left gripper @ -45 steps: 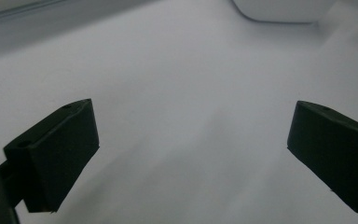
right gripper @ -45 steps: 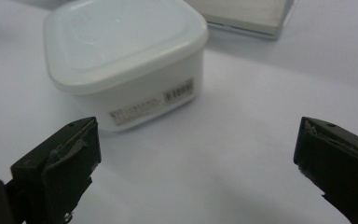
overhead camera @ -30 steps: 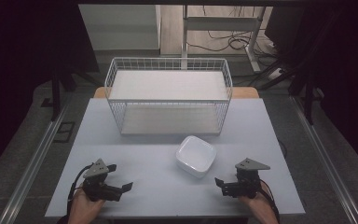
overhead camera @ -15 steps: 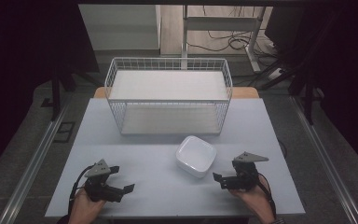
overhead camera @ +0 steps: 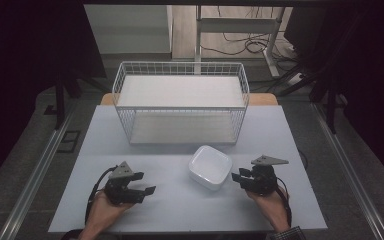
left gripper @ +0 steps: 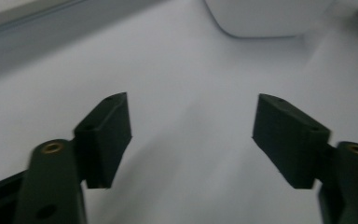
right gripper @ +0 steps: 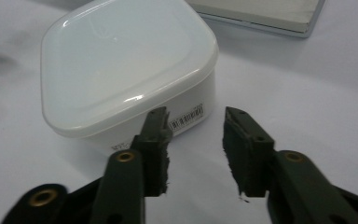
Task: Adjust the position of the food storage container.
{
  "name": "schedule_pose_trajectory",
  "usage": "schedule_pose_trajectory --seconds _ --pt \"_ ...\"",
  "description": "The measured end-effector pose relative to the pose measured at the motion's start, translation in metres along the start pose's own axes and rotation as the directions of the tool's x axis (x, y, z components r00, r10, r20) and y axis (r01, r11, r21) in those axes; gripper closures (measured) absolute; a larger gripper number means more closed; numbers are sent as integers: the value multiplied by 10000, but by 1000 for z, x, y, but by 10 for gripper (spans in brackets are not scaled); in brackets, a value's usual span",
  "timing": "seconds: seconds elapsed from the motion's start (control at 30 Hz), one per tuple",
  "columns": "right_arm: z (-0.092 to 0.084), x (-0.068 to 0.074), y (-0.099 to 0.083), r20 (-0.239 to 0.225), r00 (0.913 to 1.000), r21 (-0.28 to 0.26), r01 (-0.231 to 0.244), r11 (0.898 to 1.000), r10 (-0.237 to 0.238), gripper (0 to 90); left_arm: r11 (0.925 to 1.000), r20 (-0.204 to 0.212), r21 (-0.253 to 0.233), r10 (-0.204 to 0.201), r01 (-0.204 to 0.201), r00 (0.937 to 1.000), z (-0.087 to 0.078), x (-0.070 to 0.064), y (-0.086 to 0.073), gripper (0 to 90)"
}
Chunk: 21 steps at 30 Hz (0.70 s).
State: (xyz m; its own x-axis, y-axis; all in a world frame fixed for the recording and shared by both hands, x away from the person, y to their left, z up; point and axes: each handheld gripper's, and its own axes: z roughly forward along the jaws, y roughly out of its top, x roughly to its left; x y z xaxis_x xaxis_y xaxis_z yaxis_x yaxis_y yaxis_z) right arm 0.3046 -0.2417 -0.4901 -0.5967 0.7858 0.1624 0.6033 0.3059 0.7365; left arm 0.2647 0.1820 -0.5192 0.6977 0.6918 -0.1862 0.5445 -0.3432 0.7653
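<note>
White lidded box (overhead camera: 210, 167) sits shut on the bench (overhead camera: 180, 210) before the wire basket (overhead camera: 180, 102); my left tongs (overhead camera: 142, 184) and right tongs (overhead camera: 240, 177) have just been closing on nothing, jaws apart.

The left gripper view cuts the white lidded box (left gripper: 265, 16) off at the top edge, leaving just its near rim, soft with blur. In the right gripper view, the box's label (right gripper: 186, 117) is too small to read, and the wire basket's base (right gripper: 261, 14) runs off the top edge. From above, both forearms are cut off at the near edge.
</note>
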Motion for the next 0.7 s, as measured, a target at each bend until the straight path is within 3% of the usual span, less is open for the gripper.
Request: schedule_pose_trajectory --seconds 0.07,0.13,0.17,0.27,0.3,0.33,0.37,0.47,0.6,0.7 --pt "4 0 2 96 10000 44 16 10000 -16 695 10000 102 -10 -5 5 9999 8 2 10 420" --pt "5 0 2 154 9999 36 -10 10000 9 716 10000 299 -72 -29 32 9995 18 6 24 455" --pt "9 0 3 288 9996 95 46 9999 -49 758 9999 391 -106 -74 78 9992 23 7 29 540" --pt "10 0 5 329 9994 150 75 9999 -80 805 9999 555 -154 -56 65 9984 39 10 45 616" --pt "12 1 7 359 9991 181 222 9996 -229 839 9999 661 -146 -27 37 9978 47 11 52 723" --pt "12 2 8 360 9991 195 204 9996 -211 852 9998 725 -176 40 -27 9974 52 11 57 764" --pt "12 2 8 360 9991 195 204 9996 -211 852 9998 739 -213 39 -24 9973 58 11 62 764" --pt "17 2 12 412 9988 268 250 9993 -261 892 9998 736 -159 153 -142 9972 77 11 76 886" --pt "26 1 16 418 9989 401 187 9990 -203 895 9999 694 112 -27 19 9976 102 12 86 899" --pt "33 0 21 323 9994 401 123 9991 -136 895 9996 657 265 -1 -16 9978 110 14 89 899"
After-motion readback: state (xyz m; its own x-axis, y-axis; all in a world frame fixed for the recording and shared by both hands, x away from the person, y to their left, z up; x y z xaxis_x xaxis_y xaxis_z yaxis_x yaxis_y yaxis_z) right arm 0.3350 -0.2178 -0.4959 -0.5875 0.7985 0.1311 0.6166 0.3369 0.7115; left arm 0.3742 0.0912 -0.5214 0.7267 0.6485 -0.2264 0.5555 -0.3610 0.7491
